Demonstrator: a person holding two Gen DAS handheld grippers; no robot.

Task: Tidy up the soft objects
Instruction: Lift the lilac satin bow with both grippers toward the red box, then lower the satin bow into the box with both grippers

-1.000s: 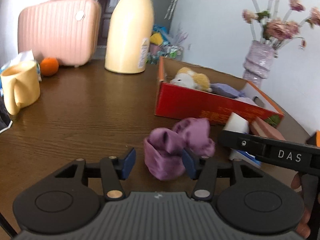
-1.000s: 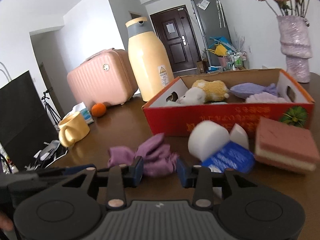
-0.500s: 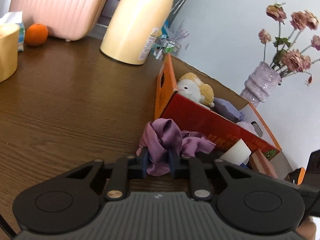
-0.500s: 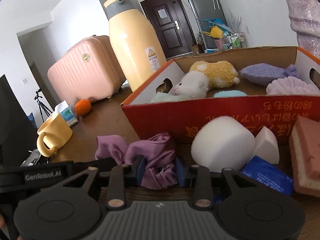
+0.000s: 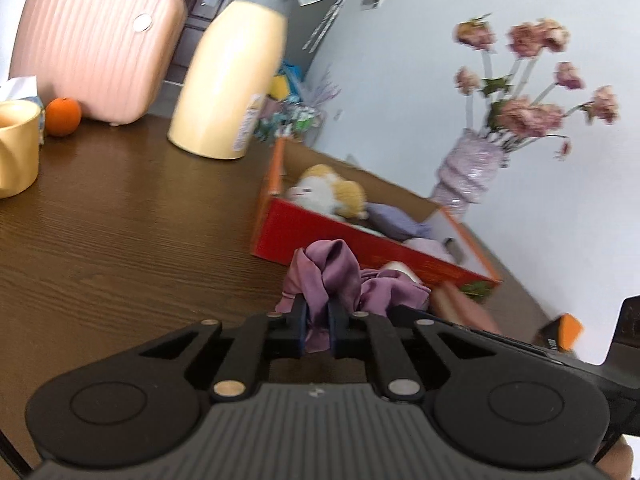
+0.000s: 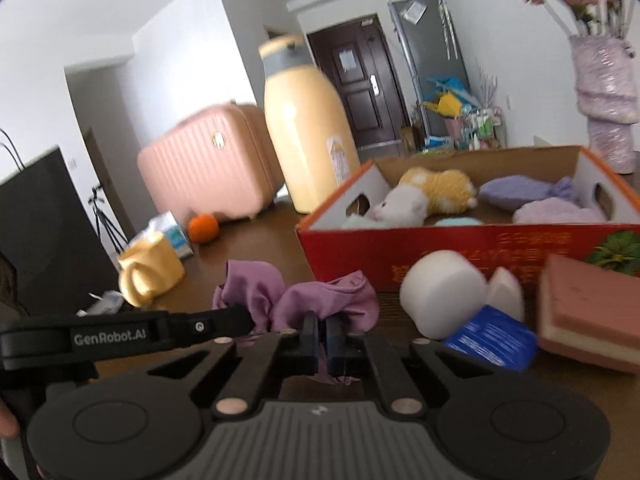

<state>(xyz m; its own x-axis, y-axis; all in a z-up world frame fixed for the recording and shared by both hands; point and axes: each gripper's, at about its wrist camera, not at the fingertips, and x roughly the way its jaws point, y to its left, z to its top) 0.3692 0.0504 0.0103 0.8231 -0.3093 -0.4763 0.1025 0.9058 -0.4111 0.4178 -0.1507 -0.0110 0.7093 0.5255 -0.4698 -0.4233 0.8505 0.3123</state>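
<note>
A crumpled purple cloth [image 5: 332, 276] is held off the brown table by both grippers. My left gripper [image 5: 318, 326] is shut on its left fold. My right gripper [image 6: 322, 340] is shut on its other end; the cloth also shows in the right wrist view [image 6: 296, 300]. The red cardboard box [image 6: 440, 248] stands just behind, open-topped, holding a white-and-yellow plush toy [image 6: 424, 196] and lilac soft items [image 6: 516, 192]. The box also shows in the left wrist view [image 5: 320, 228].
A white foam cylinder [image 6: 444, 292], a blue packet [image 6: 492, 336] and a pink sponge [image 6: 592, 312] lie in front of the box. A tall yellow flask [image 5: 228, 88], pink case [image 5: 92, 40], orange [image 5: 62, 116], yellow mug [image 5: 16, 148] and flower vase [image 5: 468, 172] stand around.
Both grippers closed on the purple cloth and lifted it from the table. Both views moved nearer the red box.
</note>
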